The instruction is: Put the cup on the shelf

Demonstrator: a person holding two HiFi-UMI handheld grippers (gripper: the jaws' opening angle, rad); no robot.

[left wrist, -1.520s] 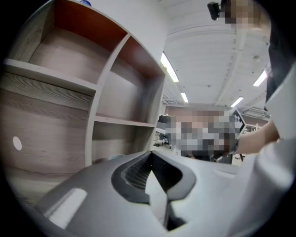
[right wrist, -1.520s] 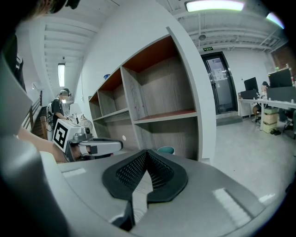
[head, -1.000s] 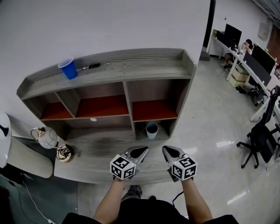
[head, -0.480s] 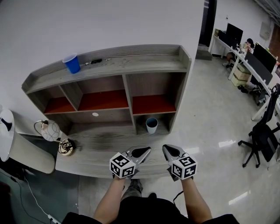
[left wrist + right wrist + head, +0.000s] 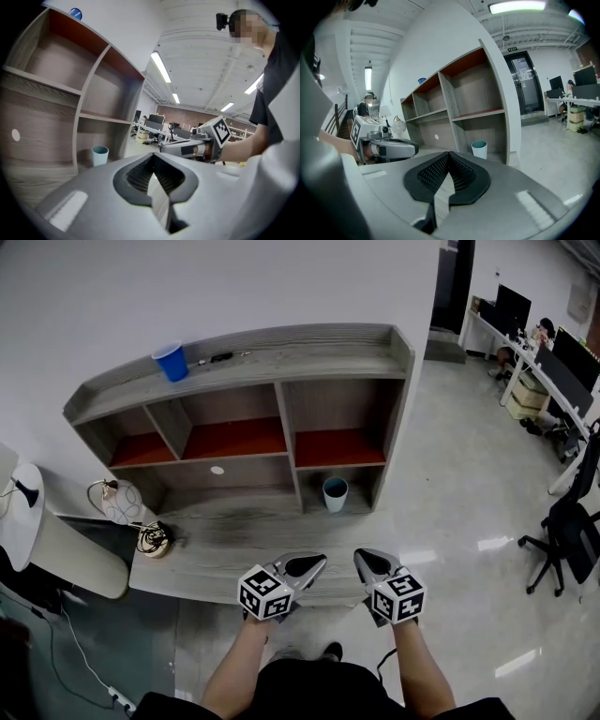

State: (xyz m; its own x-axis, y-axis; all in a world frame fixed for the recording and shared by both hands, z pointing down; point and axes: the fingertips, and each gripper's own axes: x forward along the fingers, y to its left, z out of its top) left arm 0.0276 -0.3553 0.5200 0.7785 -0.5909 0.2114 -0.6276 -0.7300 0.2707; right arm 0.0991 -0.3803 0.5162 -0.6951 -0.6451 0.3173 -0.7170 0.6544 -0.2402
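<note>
Two grippers are in view, side by side at the front edge of the desk top (image 5: 234, 540).

- Left gripper (image 5: 314, 563): jaws fully together, nothing between them.
- Right gripper (image 5: 366, 561): jaws likewise closed tip to tip, nothing held.

Both point toward the shelf unit (image 5: 401, 399) and are well apart from it.

Two cups are present.

- The light-blue cup (image 5: 335, 493) stands upright in the small lower-right compartment, at desk level. Neither gripper touches it.
- The dark-blue cup (image 5: 171, 362) stands upright on the top board, near its left end.

The shelf unit has five open compartments: three in the upper row with red floors, and two in the lower row. One dark pen-like item (image 5: 221, 357) lies on the top board, to the right of the dark-blue cup. One round wire-frame object (image 5: 117, 502) and one coiled cable (image 5: 153, 538) sit at the desk's left end.
</note>
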